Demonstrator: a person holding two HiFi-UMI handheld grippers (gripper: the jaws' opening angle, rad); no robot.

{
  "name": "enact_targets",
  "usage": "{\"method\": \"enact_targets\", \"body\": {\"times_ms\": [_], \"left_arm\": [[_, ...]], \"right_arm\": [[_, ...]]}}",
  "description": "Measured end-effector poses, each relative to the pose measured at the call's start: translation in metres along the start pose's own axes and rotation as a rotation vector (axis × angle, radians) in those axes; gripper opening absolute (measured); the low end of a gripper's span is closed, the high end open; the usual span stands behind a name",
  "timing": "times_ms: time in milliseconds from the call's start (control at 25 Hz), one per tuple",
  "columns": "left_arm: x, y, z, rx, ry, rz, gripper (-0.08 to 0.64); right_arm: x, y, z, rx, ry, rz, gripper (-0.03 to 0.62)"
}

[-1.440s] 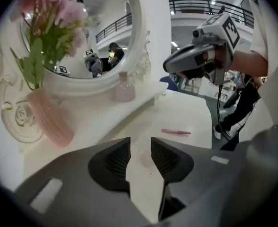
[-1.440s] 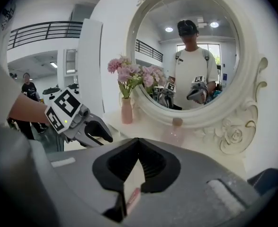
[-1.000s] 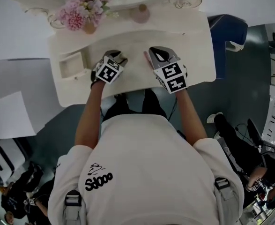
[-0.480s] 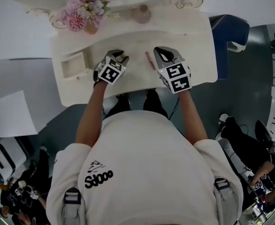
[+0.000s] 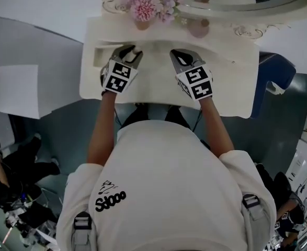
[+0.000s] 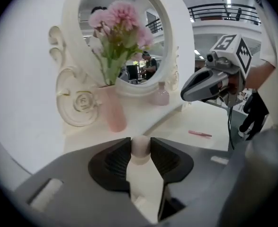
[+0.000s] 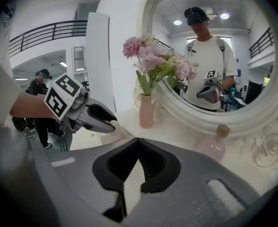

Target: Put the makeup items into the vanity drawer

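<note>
Our L gripper (image 6: 140, 144) is pinched on a small round pale knob (image 6: 139, 151): both pads touch its sides, and a cream front piece runs down from the knob btwn the jaws. From the head view this gripper sits at the left part of the vanity top (image 5: 231, 82), tips pointing toward the mirror side, right by a recessed cream compartment (image 5: 102, 55); we can't tell if that is the drawer pulled out. Our R gripper (image 7: 138, 149) has its jaws pressed together w/ nothing btwn them, hovering over the middle of the top, near the L one but apart from it. The makeup item we can see, a slim pink stick (image 6: 200, 134), lies flat on the vanity top, off to the right of the L gripper & under the R gripper in the left gripper view, touching neither. Further back a pink vase (image 6: 111, 109) w/ pink flowers (image 6: 122, 20) stands beside the ornate oval mirror (image 6: 129, 46), and a small pink bottle (image 6: 161, 96) sits at the mirror's base. The mirror reflects a person in a white tee holding a gripper.
</note>
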State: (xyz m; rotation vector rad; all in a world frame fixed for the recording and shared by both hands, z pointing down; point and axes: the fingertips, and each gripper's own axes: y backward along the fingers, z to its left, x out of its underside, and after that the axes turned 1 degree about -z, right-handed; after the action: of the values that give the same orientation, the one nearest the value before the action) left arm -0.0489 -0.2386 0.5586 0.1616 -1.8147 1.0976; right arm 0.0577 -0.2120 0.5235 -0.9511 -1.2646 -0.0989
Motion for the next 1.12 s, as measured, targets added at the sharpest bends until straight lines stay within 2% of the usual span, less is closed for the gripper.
{"method": "enact_targets", "body": {"times_ms": [200, 400, 560, 840, 1120], "left_arm": [[0.029, 0.039, 0.054, -0.115, 0.068, 0.021, 0.147], [0.065, 0.059, 0.089, -0.154, 0.111, 0.083, 0.15], [0.084, 0.061, 0.109, -0.135, 0.124, 0.129, 0.15], [0.111, 0.041, 0.126, -0.054, 0.066, 0.201, 0.152], [0.134, 0.02, 0.135, -0.009, 0.002, 0.262, 0.155]], "right_arm": [[-0.026, -0.039, 0.038, -0.088, 0.058, -0.006, 0.003], [-0.041, -0.071, 0.068, -0.143, 0.077, 0.004, 0.003], [-0.051, -0.096, 0.087, -0.161, 0.078, 0.014, 0.003], [-0.054, -0.131, 0.107, -0.149, 0.06, 0.039, 0.003], [-0.053, -0.142, 0.109, -0.117, 0.041, 0.055, 0.003]]}}
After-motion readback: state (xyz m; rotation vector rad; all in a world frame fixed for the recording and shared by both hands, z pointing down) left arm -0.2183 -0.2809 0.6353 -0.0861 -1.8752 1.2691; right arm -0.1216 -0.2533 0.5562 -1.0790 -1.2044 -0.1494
